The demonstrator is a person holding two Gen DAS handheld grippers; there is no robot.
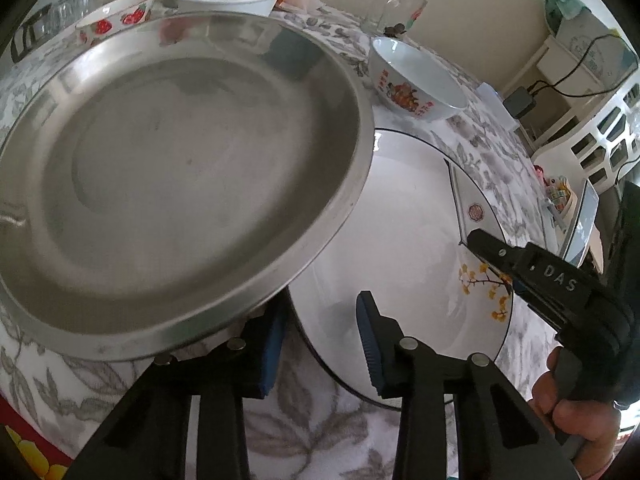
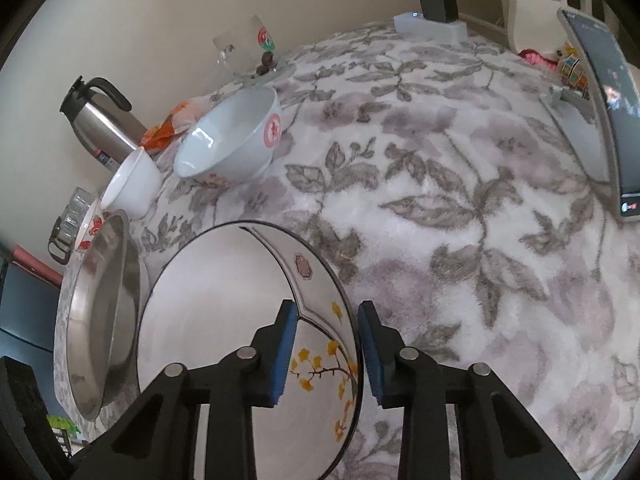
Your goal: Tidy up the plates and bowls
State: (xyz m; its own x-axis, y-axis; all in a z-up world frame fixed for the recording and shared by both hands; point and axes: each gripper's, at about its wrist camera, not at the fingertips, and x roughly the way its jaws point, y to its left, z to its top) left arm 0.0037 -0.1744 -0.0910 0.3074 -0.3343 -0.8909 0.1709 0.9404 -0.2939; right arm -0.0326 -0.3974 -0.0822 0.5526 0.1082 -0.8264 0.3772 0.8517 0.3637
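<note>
The steel plate (image 1: 180, 184) is seen overlapping the white flowered plate (image 2: 224, 320) on the floral-clothed bench (image 2: 460, 240). That white plate's rim is straddled by the right gripper (image 2: 326, 344), fingers spread; the left gripper (image 1: 320, 344) is also held spread.

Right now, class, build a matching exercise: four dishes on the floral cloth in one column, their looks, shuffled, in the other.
Things:
1. steel plate
2. large white plate
3. far bowl
4. small bowl

Looks:
A. plain white
B. red strawberries
C. bare grey metal
D. yellow blossom branch, dark rim line

Pairs: 1-C, 2-D, 3-B, 4-A
</note>
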